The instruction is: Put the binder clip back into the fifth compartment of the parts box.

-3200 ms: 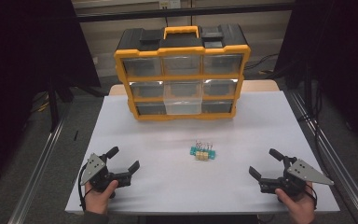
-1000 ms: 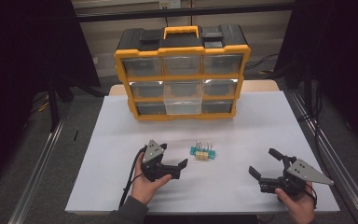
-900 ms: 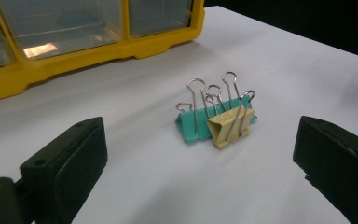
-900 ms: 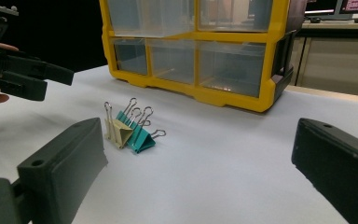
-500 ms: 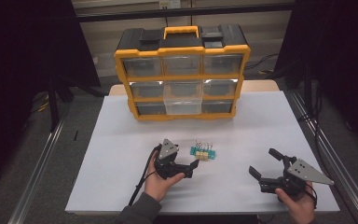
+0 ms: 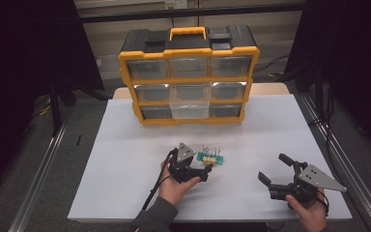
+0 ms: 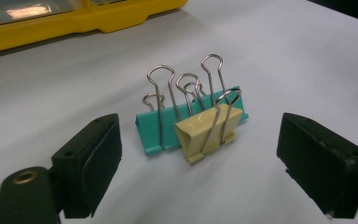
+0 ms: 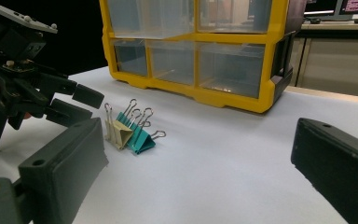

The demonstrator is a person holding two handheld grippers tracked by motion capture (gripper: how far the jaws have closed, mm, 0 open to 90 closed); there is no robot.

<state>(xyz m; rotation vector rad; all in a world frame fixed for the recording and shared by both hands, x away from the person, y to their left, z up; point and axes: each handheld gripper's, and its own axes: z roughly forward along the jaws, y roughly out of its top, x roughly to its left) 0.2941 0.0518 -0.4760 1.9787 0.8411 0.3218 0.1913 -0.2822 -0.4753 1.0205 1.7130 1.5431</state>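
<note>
Jaws, left: spread wide, gripping nothing — the left gripper (image 6: 206,172) has its two pads either side of the clips, one pad (image 7: 88,163) at 8 o'clock of them and the other at 4 o'clock in the left gripper view, neither one touching.
Jaws, right: released too — the right gripper (image 6: 275,170) sits empty near the table's 5 o'clock corner in the high view, well apart from the clips.
Clips: a teal binder clip (image 7: 186,122) and a cream binder clip (image 7: 207,130) sit together on the white table (image 6: 125,145), the cream one in front and touching the teal, wire handles standing up.
Where: mid-table, at 6 o'clock of the yellow drawer organiser (image 6: 188,72) and just beyond the left jaw tips.
Risk, two at once: my read is a squeeze from here takes both clips, since they sit touching.
Risk, skid: one pad landing first could shove the pair sideways on the smooth sheet and spin them out.
Risk, handles: the loops are springy; a pinch on wire and not on body may slip.
View gain, left gripper view: shows the clear gap each side of the clips.
View gain, right gripper view: shows the pair (image 8: 128,130) side-on, with the left gripper close at their 9 o'clock.
View gain, high view: shows both hands and the whole layout.
</note>
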